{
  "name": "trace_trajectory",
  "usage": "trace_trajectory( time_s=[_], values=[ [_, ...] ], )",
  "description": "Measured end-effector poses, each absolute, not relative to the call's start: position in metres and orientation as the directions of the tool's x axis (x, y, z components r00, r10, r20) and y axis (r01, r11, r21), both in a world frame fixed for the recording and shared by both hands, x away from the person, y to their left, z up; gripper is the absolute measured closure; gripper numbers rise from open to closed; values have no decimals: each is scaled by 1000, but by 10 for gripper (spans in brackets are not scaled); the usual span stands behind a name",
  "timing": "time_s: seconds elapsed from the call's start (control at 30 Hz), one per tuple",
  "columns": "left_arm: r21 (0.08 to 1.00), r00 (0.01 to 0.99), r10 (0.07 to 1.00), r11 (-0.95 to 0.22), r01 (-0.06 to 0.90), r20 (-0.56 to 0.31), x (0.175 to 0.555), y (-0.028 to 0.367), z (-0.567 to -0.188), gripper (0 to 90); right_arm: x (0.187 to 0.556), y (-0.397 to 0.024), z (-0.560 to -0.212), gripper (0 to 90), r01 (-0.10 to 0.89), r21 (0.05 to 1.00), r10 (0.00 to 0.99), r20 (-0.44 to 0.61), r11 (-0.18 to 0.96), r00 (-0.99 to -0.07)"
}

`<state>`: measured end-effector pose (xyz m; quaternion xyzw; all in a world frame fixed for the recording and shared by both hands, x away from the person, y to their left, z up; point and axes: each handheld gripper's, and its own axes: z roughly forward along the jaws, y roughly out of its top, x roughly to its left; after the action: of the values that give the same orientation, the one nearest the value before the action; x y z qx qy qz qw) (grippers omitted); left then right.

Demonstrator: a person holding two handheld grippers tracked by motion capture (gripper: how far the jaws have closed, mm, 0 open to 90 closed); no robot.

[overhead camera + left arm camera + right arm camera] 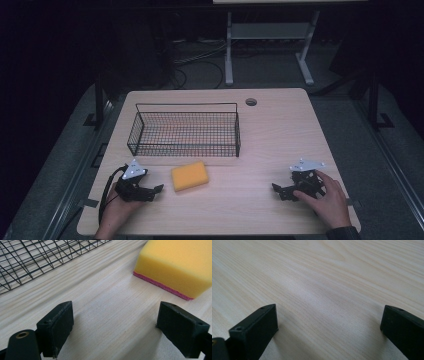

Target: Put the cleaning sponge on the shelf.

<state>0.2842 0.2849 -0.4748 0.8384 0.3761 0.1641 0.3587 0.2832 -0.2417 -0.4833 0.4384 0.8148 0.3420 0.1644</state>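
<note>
A yellow sponge [190, 176] with a pink underside lies on the light wooden table [260, 140], just in front of a black wire basket [185, 131]. My left gripper [156, 192] rests on the table left of the sponge, pointing toward it, jaws wide open with nothing between them. In the left gripper view the sponge [175, 267] sits ahead and to the right, and the basket [37, 260] to the upper left. My right gripper [278, 192] rests near the table's front right, held by a hand, open over bare wood [324, 290].
The basket holds nothing. A round cable hole [251, 102] sits near the table's far edge. Behind the table, a white desk frame [270, 40] and cables stand on the dark floor.
</note>
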Motion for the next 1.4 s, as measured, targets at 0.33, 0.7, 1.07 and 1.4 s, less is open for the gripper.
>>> trace_trajectory(
  time_s=[0.33, 0.7, 1.07, 1.4],
  values=[
    [721, 659, 753, -454, 523, -4, 284, 286, -473, 142, 283, -242, -483, 4, 602, 702, 827, 34, 380, -562],
    [728, 656, 755, -441, 526, -16, 285, 296, -456, 415, 283, -241, -483, 4, 606, 699, 829, 34, 379, -558],
    [700, 668, 742, -447, 557, -57, 299, 294, -438, 895, 284, -241, -483, 4, 602, 701, 827, 31, 382, -561],
    [678, 684, 727, -471, 565, -65, 309, 284, -431, 897, 284, -241, -483, 3, 604, 700, 828, 32, 381, -559]
  ],
)
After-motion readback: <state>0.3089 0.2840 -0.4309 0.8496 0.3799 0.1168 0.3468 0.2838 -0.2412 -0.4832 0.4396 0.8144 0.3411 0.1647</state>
